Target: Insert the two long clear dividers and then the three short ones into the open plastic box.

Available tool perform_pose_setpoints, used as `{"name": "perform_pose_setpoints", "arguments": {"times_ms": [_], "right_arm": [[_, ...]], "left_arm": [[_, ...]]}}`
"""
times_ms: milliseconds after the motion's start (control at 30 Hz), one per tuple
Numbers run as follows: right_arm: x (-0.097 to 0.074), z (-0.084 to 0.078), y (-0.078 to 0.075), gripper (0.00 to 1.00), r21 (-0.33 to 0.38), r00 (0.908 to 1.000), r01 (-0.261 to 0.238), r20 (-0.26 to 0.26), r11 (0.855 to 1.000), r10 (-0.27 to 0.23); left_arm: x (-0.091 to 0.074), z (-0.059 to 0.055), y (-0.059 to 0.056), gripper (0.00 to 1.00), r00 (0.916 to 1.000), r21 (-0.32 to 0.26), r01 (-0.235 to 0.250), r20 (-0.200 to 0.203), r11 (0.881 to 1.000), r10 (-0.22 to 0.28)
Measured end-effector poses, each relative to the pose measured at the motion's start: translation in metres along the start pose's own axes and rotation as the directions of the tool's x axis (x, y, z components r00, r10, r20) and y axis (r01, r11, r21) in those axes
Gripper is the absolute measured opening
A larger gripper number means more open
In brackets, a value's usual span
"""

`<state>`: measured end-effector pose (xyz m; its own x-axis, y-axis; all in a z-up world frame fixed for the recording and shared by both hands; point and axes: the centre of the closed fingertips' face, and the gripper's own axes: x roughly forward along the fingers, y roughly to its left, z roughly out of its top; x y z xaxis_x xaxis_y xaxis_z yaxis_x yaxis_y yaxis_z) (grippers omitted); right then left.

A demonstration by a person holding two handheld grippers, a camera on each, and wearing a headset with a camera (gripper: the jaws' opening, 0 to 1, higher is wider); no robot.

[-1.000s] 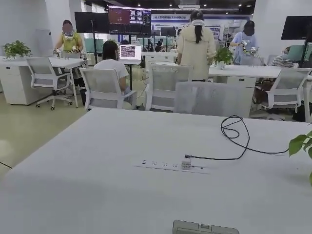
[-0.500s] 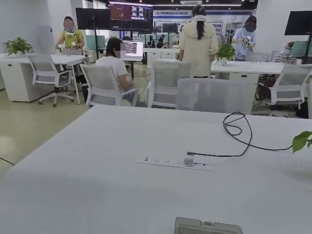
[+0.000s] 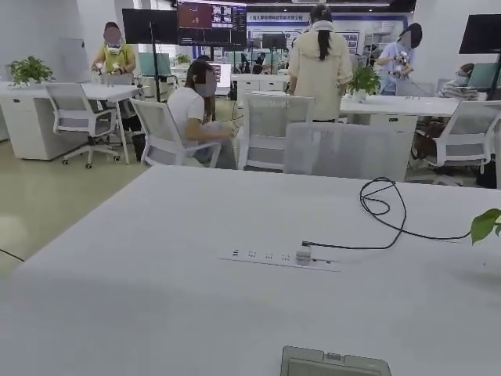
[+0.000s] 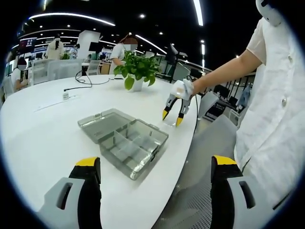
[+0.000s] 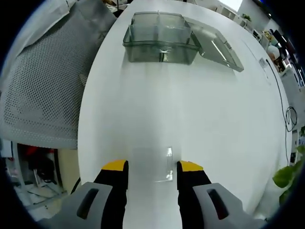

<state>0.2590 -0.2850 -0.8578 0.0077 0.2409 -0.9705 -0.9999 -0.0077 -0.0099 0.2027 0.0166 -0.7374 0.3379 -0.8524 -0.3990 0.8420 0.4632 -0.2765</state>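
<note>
The open plastic box point(image 4: 128, 140) lies on the white table, its lid point(image 4: 102, 123) folded flat beside it and clear partition walls showing inside. In the right gripper view the box point(image 5: 159, 40) sits far ahead. My right gripper point(image 5: 152, 167) is open and low over the table's near edge. A small clear divider point(image 5: 167, 164) lies flat between its yellow fingertips. The left gripper view shows that right gripper point(image 4: 172, 118) beside the box. My left gripper point(image 4: 155, 164) stands wide open with nothing in it, well short of the box. An edge of the box point(image 3: 335, 364) peeks in at the bottom of the head view.
A power strip point(image 3: 282, 258) and a looping black cable point(image 3: 383, 207) lie mid-table. A potted plant point(image 4: 138, 71) stands behind the box. A grey mesh chair point(image 5: 43, 90) is at the table edge by the person. Other desks, chairs and people are in the background.
The head camera has tilted slightly. A seated person in the background has leaned forward. Nothing on the table has visibly moved.
</note>
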Motion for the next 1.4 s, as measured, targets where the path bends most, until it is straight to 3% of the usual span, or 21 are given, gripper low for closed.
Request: {"name": "perform_pose_setpoints", "arguments": {"times_ms": [133,600,833,1133,1233,1400], "right_arm": [[-0.001,0.001,0.001,0.34,0.001,1.0000,0.002,-0.004,1.000,-0.002],[0.000,0.000,0.002,0.33,0.005,0.9998,0.013,-0.016,1.000,-0.013],[-0.007,0.009,-0.002,0.33,0.021,0.9980,0.062,0.010,0.998,-0.063],[-0.034,0.047,-0.003,0.33,0.035,0.9821,0.158,0.098,0.987,-0.161],[-0.047,0.067,-0.001,0.33,0.033,0.9733,0.181,0.138,0.983,-0.184],[-0.066,0.094,0.001,0.33,0.010,0.9590,0.229,0.169,0.973,-0.227]], "left_arm": [[0.000,0.000,0.000,0.98,1.0000,0.000,0.000,0.001,1.000,0.000],[-0.004,0.000,0.000,0.98,0.9999,0.001,-0.008,0.007,1.000,0.008],[-0.007,0.004,0.004,0.96,0.9993,-0.005,-0.029,0.023,1.000,0.029],[-0.003,0.014,0.004,0.95,0.9987,-0.021,-0.022,0.044,1.000,0.023],[0.001,0.028,0.000,0.94,0.9959,-0.064,-0.006,0.089,0.998,0.011],[0.010,0.044,-0.005,0.92,0.9913,-0.094,0.016,0.131,0.995,-0.004]]}}
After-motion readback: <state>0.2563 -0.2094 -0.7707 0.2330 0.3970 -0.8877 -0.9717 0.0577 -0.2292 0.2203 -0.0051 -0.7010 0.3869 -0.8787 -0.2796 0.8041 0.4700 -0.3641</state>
